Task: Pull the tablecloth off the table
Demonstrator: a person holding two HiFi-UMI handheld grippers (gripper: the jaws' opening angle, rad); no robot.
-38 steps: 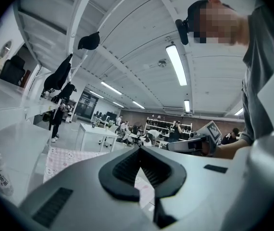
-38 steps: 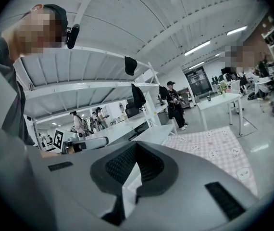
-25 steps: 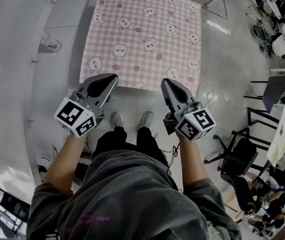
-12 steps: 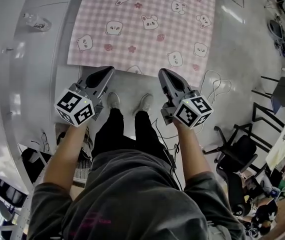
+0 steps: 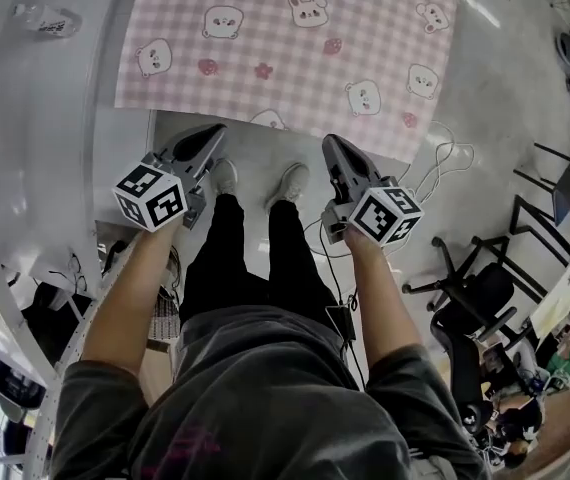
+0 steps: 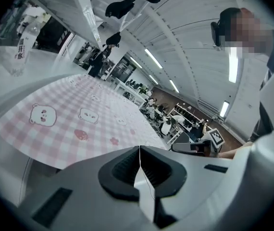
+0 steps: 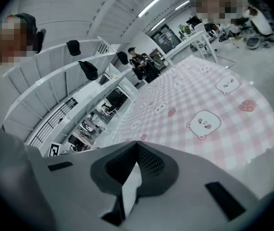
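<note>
The pink checked tablecloth (image 5: 295,38) with bear and strawberry prints lies spread flat ahead of me, hiding the table under it. In the head view my left gripper (image 5: 211,132) is shut and empty, its tip just short of the cloth's near edge. The right gripper (image 5: 331,144) is also shut with nothing in it, pointing at the same edge further right. The cloth (image 6: 79,121) fills the left gripper view beyond the closed tips (image 6: 139,148). In the right gripper view the cloth (image 7: 199,105) spreads past the closed tips (image 7: 137,142).
A clear water bottle (image 5: 45,18) stands on the long white bench (image 5: 35,168) to the cloth's left. My shoes (image 5: 227,176) are on the floor below the cloth's edge. Cables (image 5: 435,168) and a black office chair (image 5: 475,298) lie to the right.
Both grippers have tipped down from facing the ceiling toward the cloth, which now fills more of each gripper view. In the head view the cloth's near edge is closer to both tips.
</note>
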